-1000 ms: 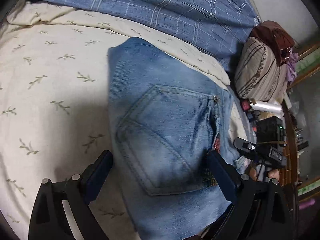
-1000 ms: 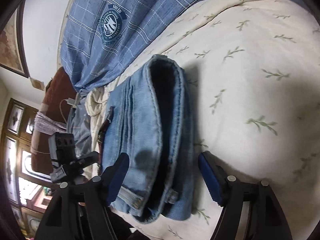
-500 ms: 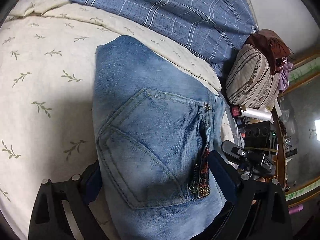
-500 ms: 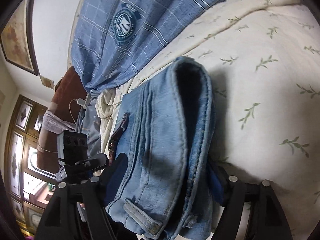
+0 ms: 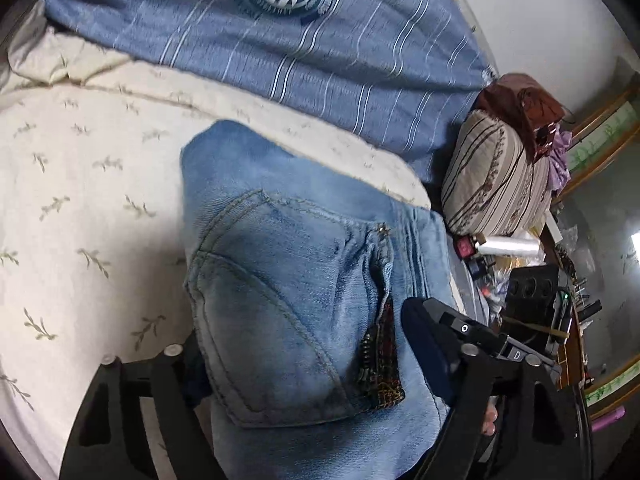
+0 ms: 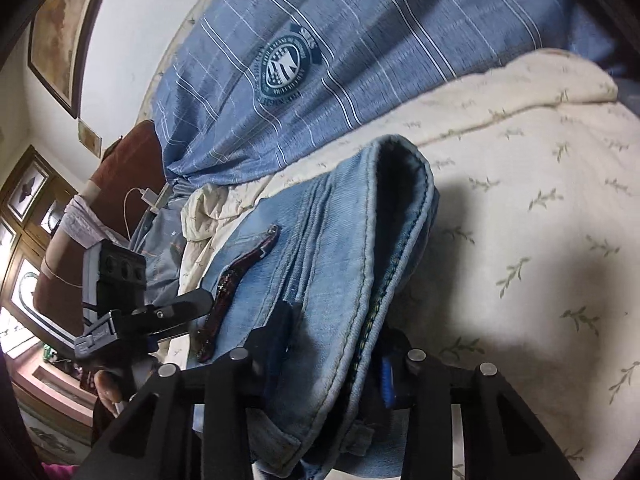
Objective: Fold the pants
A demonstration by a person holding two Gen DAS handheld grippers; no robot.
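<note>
**Thick denim bundle, clamped from both near ends**

Your pants lie folded into a compact stack on the bed, on the cream leaf-print cover, with the blue striped blanket at the far side and a striped pillow off to the right.

The left hand-held gripper straddles the near end of the bundle. Its right finger presses against the side of the denim by the dark patterned trim, and its left finger is mostly hidden under the edge, so it looks closed on the pants across their full width. The right hand-held gripper has several layers of the folded edge pinched between its jaws, gripping the stack near the waistband end.

Expect this to handle as a heavy, fairly stiff load for cloth. Denim holds a crease and does not slip much, but the stacked layers are thick and springy, and the open loop of the fold in the right wrist view suggests they will try to fan apart.

Take hold where seams and waistband give body, not on a single loose layer. Bite deep enough to catch every layer, or the inner ones may slide out when you lift. Nothing here is fragile, so a firm squeeze should be safe.
</note>
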